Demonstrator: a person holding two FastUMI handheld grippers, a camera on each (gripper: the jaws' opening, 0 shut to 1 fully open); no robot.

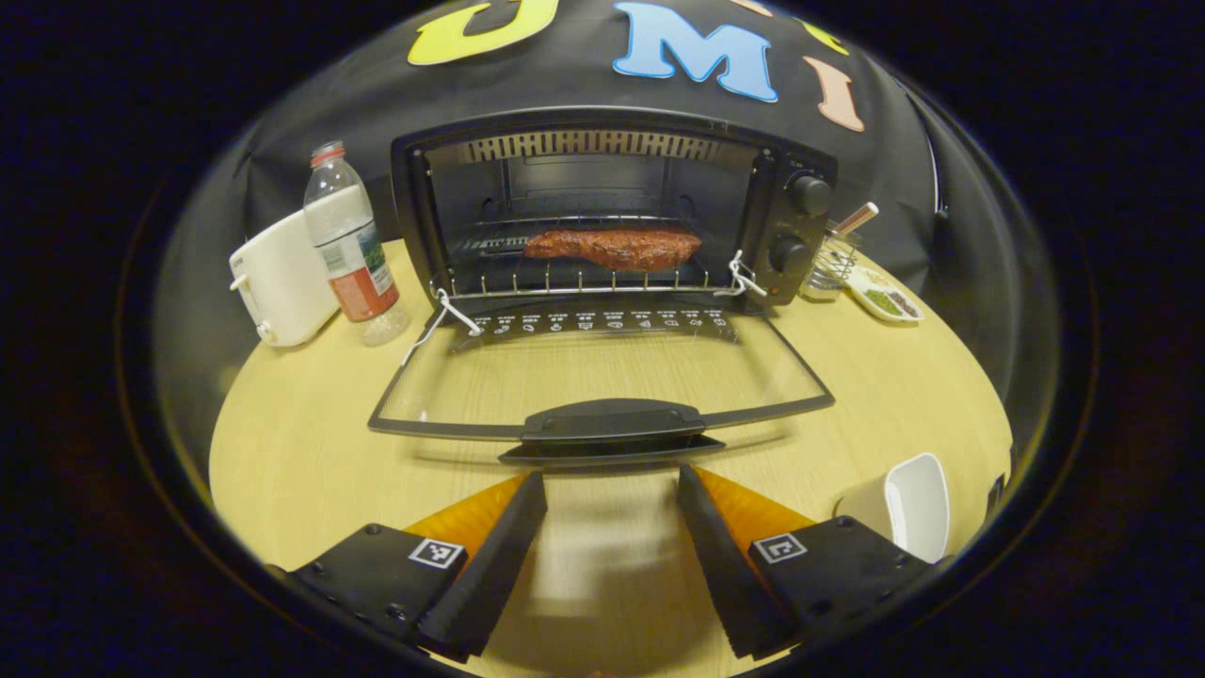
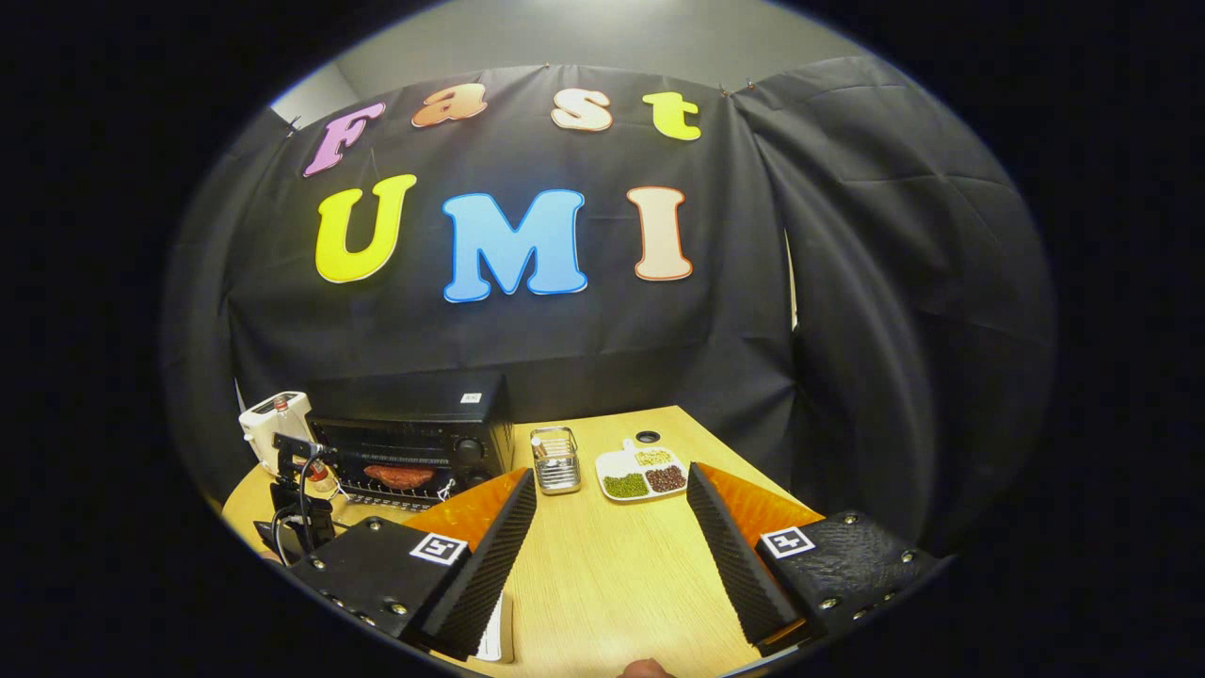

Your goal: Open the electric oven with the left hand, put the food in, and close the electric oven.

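The left gripper (image 1: pixel 610 527) hovers low over the pale wooden table (image 1: pixel 301 443) with its fingers spread wide and nothing between them, just short of the black handle (image 1: pixel 612 421) of the glass oven door (image 1: pixel 602 367), which lies folded down flat. Behind the door stands the black electric oven (image 1: pixel 612 207), open, with a reddish-brown slab of meat (image 1: pixel 614 248) lying on its wire rack (image 1: pixel 574 278). Left of the oven stand a clear plastic bottle (image 1: pixel 350 247) and a white appliance (image 1: pixel 281 281); a white cup (image 1: pixel 906 508) sits near the gripper's right finger. The right gripper (image 2: pixel 610 539) is held higher and farther back, also wide open and empty, with a small wire basket (image 2: pixel 555 460) and a white divided dish of beans (image 2: pixel 642 474) ahead of it.
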